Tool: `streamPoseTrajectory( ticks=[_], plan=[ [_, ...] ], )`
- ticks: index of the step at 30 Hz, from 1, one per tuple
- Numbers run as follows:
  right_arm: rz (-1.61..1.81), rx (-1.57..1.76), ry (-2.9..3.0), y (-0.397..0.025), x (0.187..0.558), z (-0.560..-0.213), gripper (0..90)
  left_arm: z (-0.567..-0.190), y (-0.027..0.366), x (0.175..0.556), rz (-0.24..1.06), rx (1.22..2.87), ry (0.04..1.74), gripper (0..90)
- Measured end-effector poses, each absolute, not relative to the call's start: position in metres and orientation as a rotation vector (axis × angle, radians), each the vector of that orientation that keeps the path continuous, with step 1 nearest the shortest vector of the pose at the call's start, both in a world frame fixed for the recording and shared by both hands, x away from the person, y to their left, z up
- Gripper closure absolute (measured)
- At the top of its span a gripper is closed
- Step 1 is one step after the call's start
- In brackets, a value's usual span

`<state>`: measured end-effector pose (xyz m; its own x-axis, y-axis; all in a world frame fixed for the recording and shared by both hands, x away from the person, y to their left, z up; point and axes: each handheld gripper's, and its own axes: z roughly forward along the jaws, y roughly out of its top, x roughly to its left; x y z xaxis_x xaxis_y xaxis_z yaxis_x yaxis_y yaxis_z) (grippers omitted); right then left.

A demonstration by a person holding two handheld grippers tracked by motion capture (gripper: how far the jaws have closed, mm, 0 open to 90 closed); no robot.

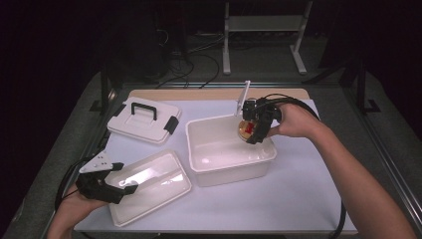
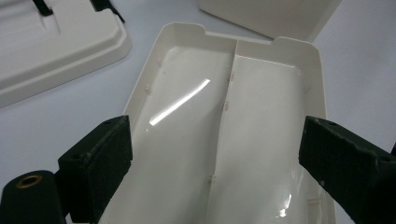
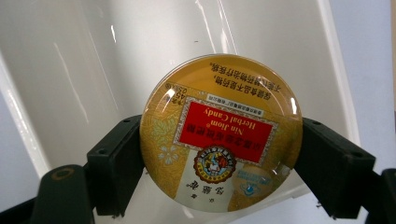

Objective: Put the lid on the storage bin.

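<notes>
At the far left of your desk (image 1: 298, 199) lies a white lid (image 1: 144, 120) with a black handle on top and black clips at its ends, flat on the pale surface. Beyond the desk's far edge you see a white frame stand (image 1: 263, 30) and dark cables (image 1: 194, 59) on the floor.

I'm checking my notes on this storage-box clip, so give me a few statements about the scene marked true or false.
1. The right gripper is shut on the round gold candy tin with a red label. True.
2. The tin is held over the deep white plastic box. True.
3. The left gripper clamps the white lid with a black handle. False: its jaws stand open over the shallow white divided tray, holding nothing.
4. The lid with the black handle sits on the deep box. False: it lies on the table, to the left of the box.
</notes>
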<state>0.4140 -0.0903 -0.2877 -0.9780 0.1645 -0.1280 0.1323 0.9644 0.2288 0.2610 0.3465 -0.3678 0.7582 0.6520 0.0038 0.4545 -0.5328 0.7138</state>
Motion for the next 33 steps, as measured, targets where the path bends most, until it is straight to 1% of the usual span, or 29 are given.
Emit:
streamPoseTrajectory(
  ticks=[23,33],
  plan=[
    [0.312,0.236,3.011,-0.083,0.421,-0.319,20.1,-0.368,0.347,0.261,0.346,2.226,0.82,9.4],
    [0.291,0.239,3.013,-0.079,0.423,-0.326,20.2,-0.369,0.347,0.26,0.342,2.228,0.819,9.4]
  ],
)
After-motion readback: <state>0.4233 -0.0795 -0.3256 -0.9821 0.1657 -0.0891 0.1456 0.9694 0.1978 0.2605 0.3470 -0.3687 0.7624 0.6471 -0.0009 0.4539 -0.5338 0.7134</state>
